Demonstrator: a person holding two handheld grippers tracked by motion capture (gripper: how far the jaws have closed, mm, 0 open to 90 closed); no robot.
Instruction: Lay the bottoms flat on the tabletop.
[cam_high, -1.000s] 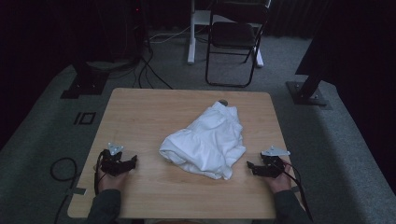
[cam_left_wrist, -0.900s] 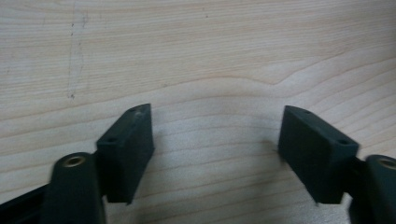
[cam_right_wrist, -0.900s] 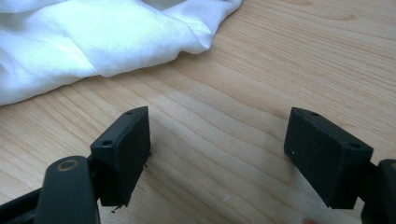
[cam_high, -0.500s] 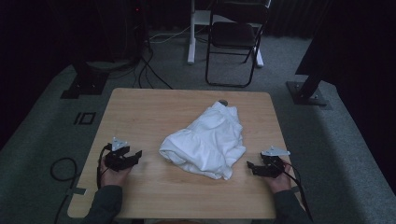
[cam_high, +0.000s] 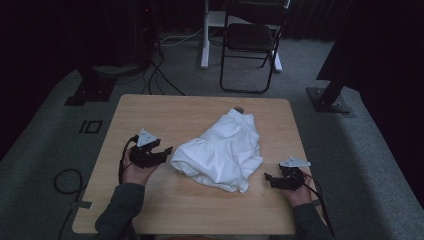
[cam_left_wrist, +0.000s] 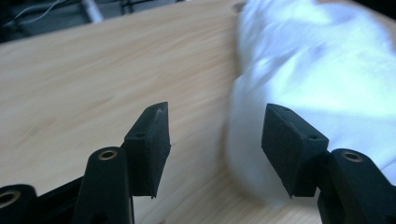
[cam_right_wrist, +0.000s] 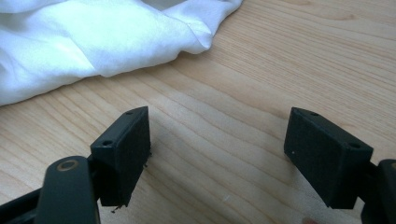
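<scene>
white cloth (cam_high: 222, 152) | between both grippers | just beyond left fingers (cam_left_wrist: 149, 144)

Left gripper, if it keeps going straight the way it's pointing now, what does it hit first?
Most likely the white cloth. The left gripper points at the cloth's near edge with open, empty jaws that have just been closing. Only bare table lies between, though the gap's depth is unclear.

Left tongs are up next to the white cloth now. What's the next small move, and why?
Probably ease the left tongs forward so the near edge of the white cloth slips between the jaws, then pinch. They have just been closing but stand apart with nothing between them, and the crumpled cloth lies just ahead of them on the table. The right tongs rest open, short of the cloth.
</scene>
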